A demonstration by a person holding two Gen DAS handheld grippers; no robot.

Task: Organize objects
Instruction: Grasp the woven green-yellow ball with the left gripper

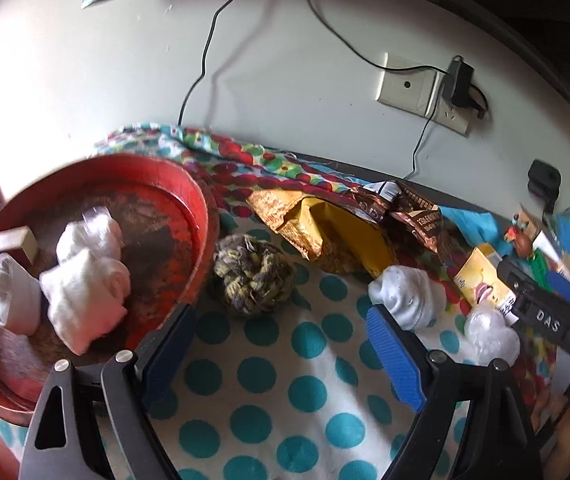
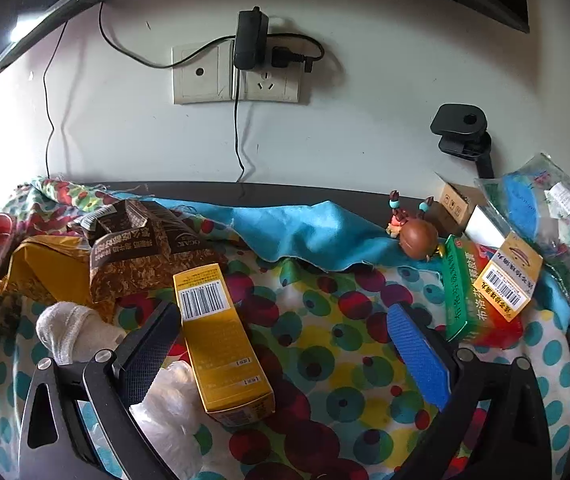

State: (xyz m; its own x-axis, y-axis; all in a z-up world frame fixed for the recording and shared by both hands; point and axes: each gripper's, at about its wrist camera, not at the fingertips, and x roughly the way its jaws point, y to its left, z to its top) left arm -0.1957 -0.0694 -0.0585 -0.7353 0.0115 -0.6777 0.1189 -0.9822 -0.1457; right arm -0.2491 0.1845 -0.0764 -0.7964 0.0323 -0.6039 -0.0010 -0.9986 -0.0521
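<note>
Left view: the left claw (image 1: 281, 356) is wide apart and holds nothing. A red tray (image 1: 201, 216) sits at the left edge of the table. Three white socks (image 1: 85, 292) and a small block (image 1: 15, 242) already lie in it. A yarn ball (image 1: 253, 276) waits just beside the tray, and a sock (image 1: 405, 292) lies further right.

Right view: the right claw (image 2: 285, 344) is wide apart too, with a yellow box (image 2: 221, 340) lying loose between its pads. A green box (image 2: 461, 292), an orange box (image 2: 513, 280) and snack bags (image 2: 145, 248) are still scattered. I think much is left.
</note>
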